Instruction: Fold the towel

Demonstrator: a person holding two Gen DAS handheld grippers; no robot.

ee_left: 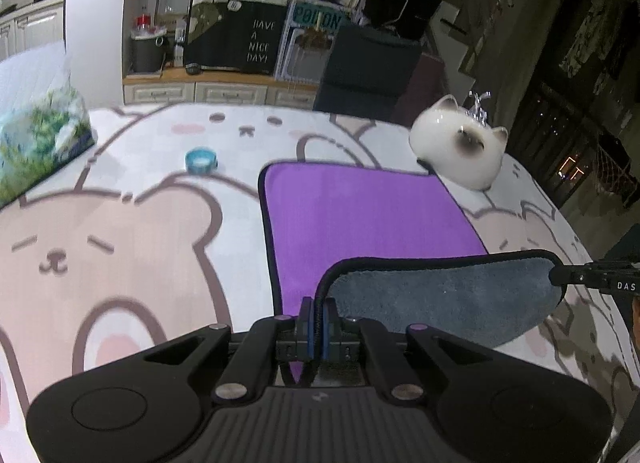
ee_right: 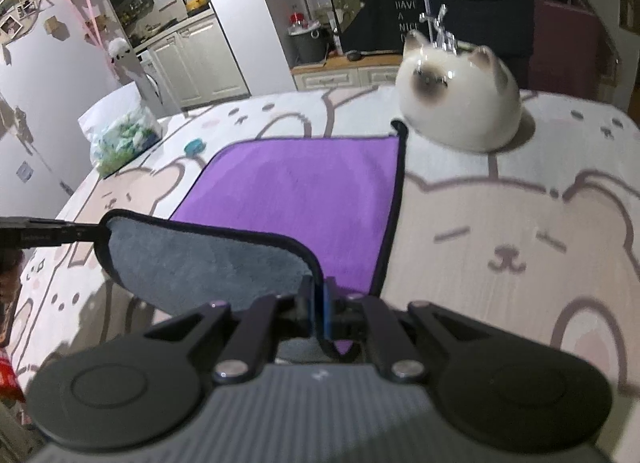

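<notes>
A purple towel [ee_left: 360, 219] with a black hem and a grey underside lies on the bear-print tablecloth; it also shows in the right wrist view [ee_right: 304, 191]. Its near edge is lifted and turned over, showing the grey side [ee_left: 444, 295] [ee_right: 200, 259]. My left gripper [ee_left: 316, 319] is shut on the near left corner of the towel. My right gripper [ee_right: 319, 307] is shut on the near right corner. Each gripper's tip shows in the other's view: the right gripper [ee_left: 560, 275] and the left gripper [ee_right: 86, 233].
A white ceramic cat [ee_left: 460, 151] [ee_right: 460, 103] sits just past the towel's far right corner. A blue tape roll [ee_left: 201, 159] and a tissue pack [ee_left: 36, 143] lie to the far left. Cabinets and a chair stand behind the table.
</notes>
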